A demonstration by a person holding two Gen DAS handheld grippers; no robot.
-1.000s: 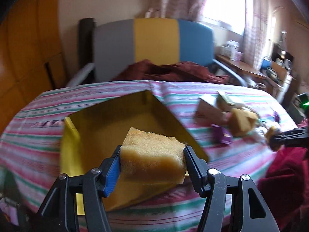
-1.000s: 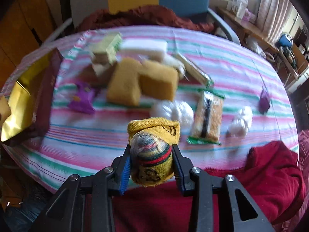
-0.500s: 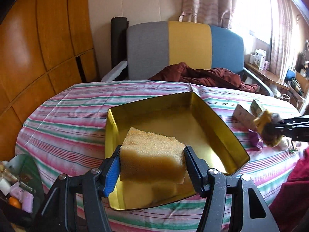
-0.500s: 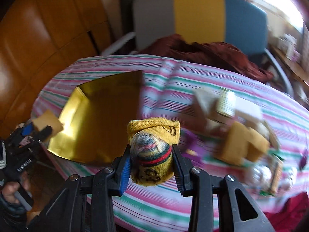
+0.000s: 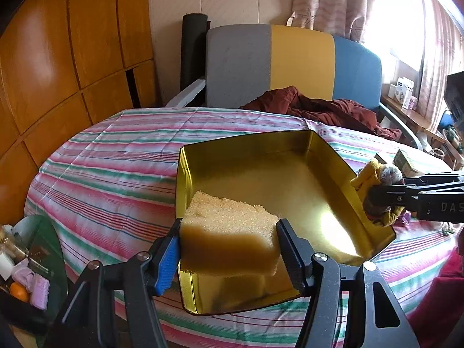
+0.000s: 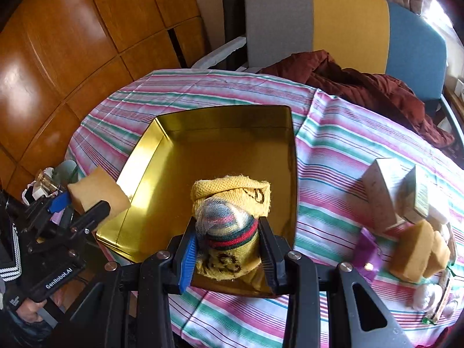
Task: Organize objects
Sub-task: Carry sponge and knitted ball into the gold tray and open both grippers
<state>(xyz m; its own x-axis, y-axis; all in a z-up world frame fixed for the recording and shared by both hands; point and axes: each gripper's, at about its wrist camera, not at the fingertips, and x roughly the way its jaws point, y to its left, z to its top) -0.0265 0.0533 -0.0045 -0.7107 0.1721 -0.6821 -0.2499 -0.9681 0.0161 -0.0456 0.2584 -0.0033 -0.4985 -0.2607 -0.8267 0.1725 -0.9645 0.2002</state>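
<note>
An open gold tin box (image 5: 261,156) (image 6: 226,116) lies on the striped tablecloth, nothing inside it. My left gripper (image 5: 229,249) is shut on a yellow sponge (image 5: 229,232) and holds it over the box's near left corner; it also shows in the right wrist view (image 6: 95,197). My right gripper (image 6: 227,246) is shut on a rolled yellow striped sock (image 6: 229,220) over the box's near edge. From the left wrist view the sock (image 5: 377,194) hangs at the box's right rim.
Small cartons (image 6: 385,191), more yellow sponges (image 6: 417,249), a purple packet (image 6: 368,252) and white wads (image 6: 426,298) lie on the table's right side. A chair (image 5: 290,63) with a maroon cloth (image 5: 319,110) stands behind. A side shelf with clutter (image 5: 23,264) sits at left.
Both grippers have swung left and closed in on the gold box. The sponge and the sock, still held, now hang over the box's edges.
</note>
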